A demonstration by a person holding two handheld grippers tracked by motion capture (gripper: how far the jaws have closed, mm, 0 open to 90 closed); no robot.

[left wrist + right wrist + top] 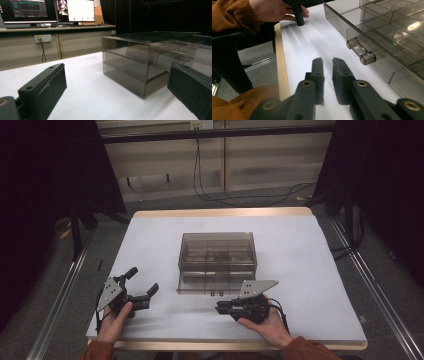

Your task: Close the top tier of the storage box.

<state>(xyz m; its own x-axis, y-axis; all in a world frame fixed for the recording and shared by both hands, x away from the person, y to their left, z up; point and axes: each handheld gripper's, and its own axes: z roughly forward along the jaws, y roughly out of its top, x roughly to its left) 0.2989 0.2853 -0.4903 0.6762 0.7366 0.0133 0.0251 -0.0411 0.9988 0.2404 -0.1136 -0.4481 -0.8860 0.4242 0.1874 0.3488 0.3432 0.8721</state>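
Your right gripper (220,308), black with a grey three-cornered plate on top, lies low over the table at about 5 o'clock from the box. Its jaws stand nearly together with a thin gap and nothing between them. In the right gripper view they point past a clear cylindrical drawer handle (361,52), which sits at about 1 o'clock from the fingertips, near but apart. Your left gripper (140,285), also black and grey-plated, rests at about 8 o'clock from the box, jaws spread wide and empty.

The thing you are working toward is a smoky-brown transparent plastic drawer box (217,261), sitting in the middle of a table covered with a white sheet (305,270), at 12 o'clock from you. It has a lidded top and stacked levels divided into small compartments. The compartments look empty, as far as the tinted walls allow.

Judging from this, the work has barely started: the drawers appear closed, and neither gripper touches the box. Taking hold of the handle and pulling a drawer out is probably what remains.

Counted: one drawer box, two levels visible on its near side, two grippers, two hands. On the bottom front edge, the right gripper view suggests one bar handle with two round ends.
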